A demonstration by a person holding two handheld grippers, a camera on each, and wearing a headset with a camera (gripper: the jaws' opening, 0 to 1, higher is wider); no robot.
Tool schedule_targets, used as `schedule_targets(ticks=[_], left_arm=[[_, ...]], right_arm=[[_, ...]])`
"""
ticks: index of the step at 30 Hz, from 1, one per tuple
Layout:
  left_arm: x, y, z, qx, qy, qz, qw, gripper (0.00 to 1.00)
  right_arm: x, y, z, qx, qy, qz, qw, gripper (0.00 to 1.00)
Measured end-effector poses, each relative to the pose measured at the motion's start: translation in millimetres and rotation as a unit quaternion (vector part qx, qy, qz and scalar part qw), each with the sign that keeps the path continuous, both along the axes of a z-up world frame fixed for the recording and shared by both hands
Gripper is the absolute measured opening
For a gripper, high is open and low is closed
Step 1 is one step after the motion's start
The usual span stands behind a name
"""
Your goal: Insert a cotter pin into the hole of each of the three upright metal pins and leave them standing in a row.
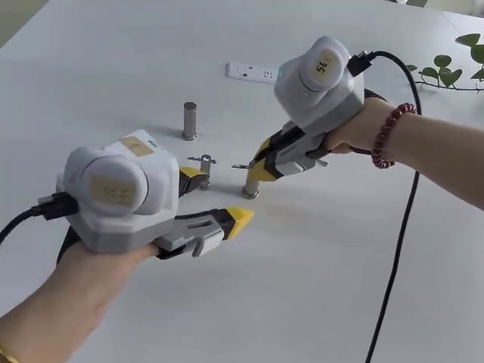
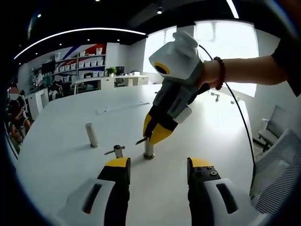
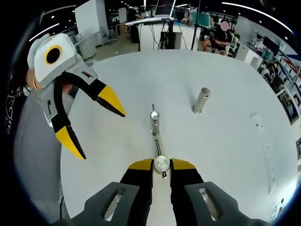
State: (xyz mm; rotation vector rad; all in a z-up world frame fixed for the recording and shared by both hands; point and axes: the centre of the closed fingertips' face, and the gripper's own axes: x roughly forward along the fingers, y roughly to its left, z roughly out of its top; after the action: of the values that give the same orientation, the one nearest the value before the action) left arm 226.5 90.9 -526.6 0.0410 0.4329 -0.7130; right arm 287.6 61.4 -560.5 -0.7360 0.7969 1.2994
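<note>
Left gripper (image 1: pixel 219 198) hangs nearest the person over the white table (image 1: pixel 318 295), jaws spread wide and nothing between them. It looks parked there as a spare hand, ready to steady a pin if one tips. Just ahead of its tips the right gripper (image 3: pixel 161 165) slants down onto the nearest metal pin (image 2: pixel 149 149), which stands upright on its base. Its jaws are drawn close together at the pin's top, and they appear to pinch the cotter pin (image 3: pixel 157 140), whose thin tip pokes out on the side away from this gripper. That suggests it is being pushed along the gripper's own line through the hole, though whether the pads also bear on the pin head cannot be told. Next beyond the right gripper's tips stands the middle metal pin (image 1: pixel 204 174), apart from both grippers, with a fitted cotter pin (image 1: pixel 201 159) lying crosswise near its top. Farther out the far metal pin (image 1: pixel 190 119) stands bare, its hole probably the last to fill. A power strip (image 1: pixel 249 72) lies well beyond them all.
</note>
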Motion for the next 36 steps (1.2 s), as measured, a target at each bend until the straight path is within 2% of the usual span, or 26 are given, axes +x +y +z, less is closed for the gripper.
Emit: schedule_targets(ticks=[6, 13, 19, 24, 31, 36], left_arm=[[-3.6, 10.3, 3.3, -0.003, 0.002, 0.011, 0.9999, 0.55], [-7.4, 18.9, 4.8, 0.004, -0.005, 0.020, 0.9998, 0.59], [-9.1, 18.5, 8.1, -0.002, -0.013, 0.010, 0.9999, 0.64], [-8.2, 19.6, 9.3, 0.003, -0.021, 0.007, 0.9997, 0.67], [-7.5, 22.8, 2.9, 0.011, -0.018, 0.015, 0.9997, 0.75], [-7.3, 26.0, -0.1, 0.014, -0.016, 0.018, 0.9996, 0.78]], right_arm=[[0.8, -0.3, 0.4, -0.004, 0.008, 0.002, 1.0000, 0.08], [0.0, -0.9, 1.0, -0.001, 0.012, 0.004, 0.9999, 0.08], [-0.8, -1.1, 1.3, 0.001, 0.015, 0.000, 0.9999, 0.08], [-1.0, -0.5, 1.0, 0.003, 0.017, -0.002, 0.9998, 0.08], [0.2, -0.4, -0.5, 0.009, 0.020, -0.022, 0.9995, 0.10], [0.3, -6.0, 3.0, 0.012, 0.022, -0.044, 0.9987, 0.18]])
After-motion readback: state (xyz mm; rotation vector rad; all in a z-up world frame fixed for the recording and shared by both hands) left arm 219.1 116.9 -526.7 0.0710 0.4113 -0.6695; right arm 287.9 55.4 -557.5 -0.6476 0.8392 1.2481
